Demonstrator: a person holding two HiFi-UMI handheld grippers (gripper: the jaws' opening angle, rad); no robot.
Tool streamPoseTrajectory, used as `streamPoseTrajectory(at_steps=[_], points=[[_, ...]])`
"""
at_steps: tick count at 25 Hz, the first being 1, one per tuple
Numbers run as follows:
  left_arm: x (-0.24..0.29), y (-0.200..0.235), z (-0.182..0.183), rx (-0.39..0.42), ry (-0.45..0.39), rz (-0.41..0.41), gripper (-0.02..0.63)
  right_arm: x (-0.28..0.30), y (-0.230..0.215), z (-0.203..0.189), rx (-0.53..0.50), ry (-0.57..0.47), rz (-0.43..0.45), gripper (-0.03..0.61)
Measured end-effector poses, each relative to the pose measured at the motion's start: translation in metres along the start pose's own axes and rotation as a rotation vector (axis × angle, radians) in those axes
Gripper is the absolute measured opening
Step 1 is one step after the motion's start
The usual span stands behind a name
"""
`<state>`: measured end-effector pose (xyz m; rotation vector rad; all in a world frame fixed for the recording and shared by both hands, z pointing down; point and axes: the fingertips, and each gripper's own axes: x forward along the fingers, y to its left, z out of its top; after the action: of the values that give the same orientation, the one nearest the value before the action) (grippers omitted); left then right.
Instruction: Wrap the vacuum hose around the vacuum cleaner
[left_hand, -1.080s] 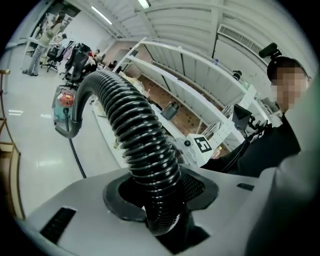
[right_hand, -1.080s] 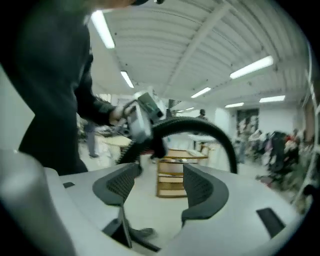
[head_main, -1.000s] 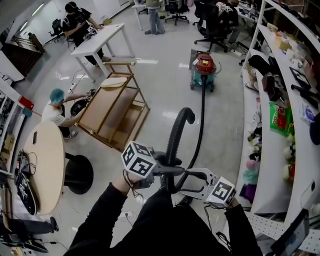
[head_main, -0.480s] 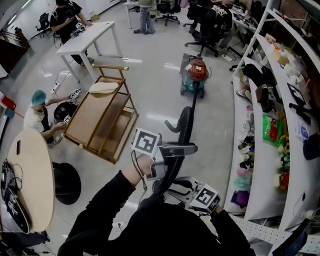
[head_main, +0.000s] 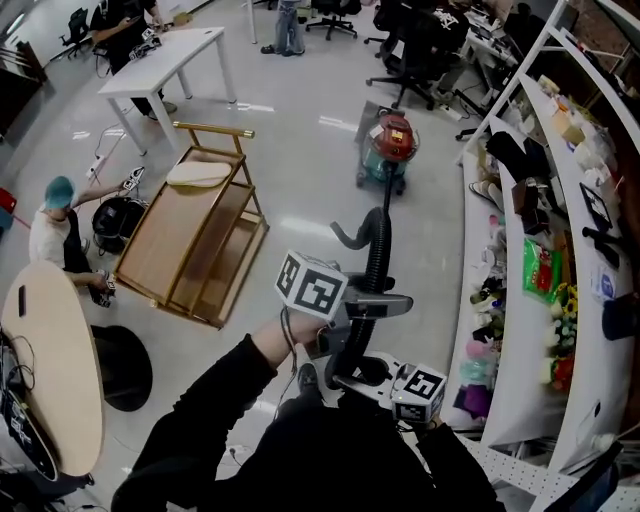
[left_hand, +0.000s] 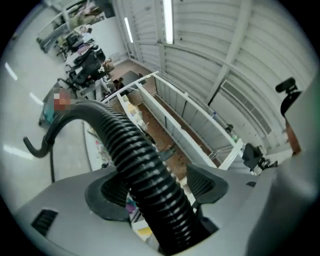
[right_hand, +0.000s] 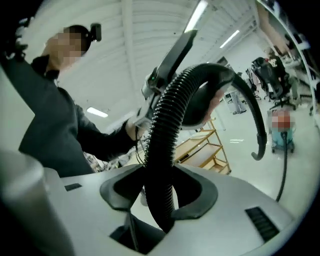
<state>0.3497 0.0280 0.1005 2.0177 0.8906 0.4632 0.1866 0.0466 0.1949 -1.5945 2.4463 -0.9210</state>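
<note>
Trailing across floor from vacuum cleaner (head_main: 390, 145) up to both grippers: vacuum hose (head_main: 376, 250), 1 length, black, ribbed. Judged light, floppy, springy. Take hold on the ribs.
Left gripper (head_main: 390, 303): jaws just opening, apart around hose.
Right gripper (head_main: 352, 378): jaws just eased wider, pads pressing hose.

The right gripper (right_hand: 160, 194) held the ribbed black vacuum hose (right_hand: 165, 125) between its two dark pads, both pressed against it, though the jaws had just eased apart a little. From the jaws the hose rose nearly upright, bent over at its top and dropped to a thin hooked end further right. A person in a dark sleeve (right_hand: 65, 125) stood left of the hose. A wooden cart (right_hand: 205, 147) stood behind the hose, low on its right. Well right of the hose, the vacuum cleaner (right_hand: 283, 142) sat on the pale floor.
</note>
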Motion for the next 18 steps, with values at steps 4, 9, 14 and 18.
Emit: streamPoseTrajectory(at_steps=[4, 9, 14, 18], points=[[-0.019, 0.026, -0.015, -0.018, 0.106, -0.01, 0.371, -0.018, -0.014, 0.049, 0.298, -0.265, 0.142, 0.184], [-0.048, 0.057, -0.025, -0.028, 0.075, 0.072, 0.37, -0.053, -0.088, 0.09, 0.607, -0.511, 0.189, 0.184], [-0.033, 0.061, -0.093, 0.189, 0.242, 0.234, 0.37, -0.07, -0.153, 0.118, 0.683, -0.569, 0.139, 0.183], [0.016, 0.087, -0.121, 0.299, 0.333, 0.365, 0.37, -0.087, -0.212, 0.146, 0.777, -0.631, 0.095, 0.184]])
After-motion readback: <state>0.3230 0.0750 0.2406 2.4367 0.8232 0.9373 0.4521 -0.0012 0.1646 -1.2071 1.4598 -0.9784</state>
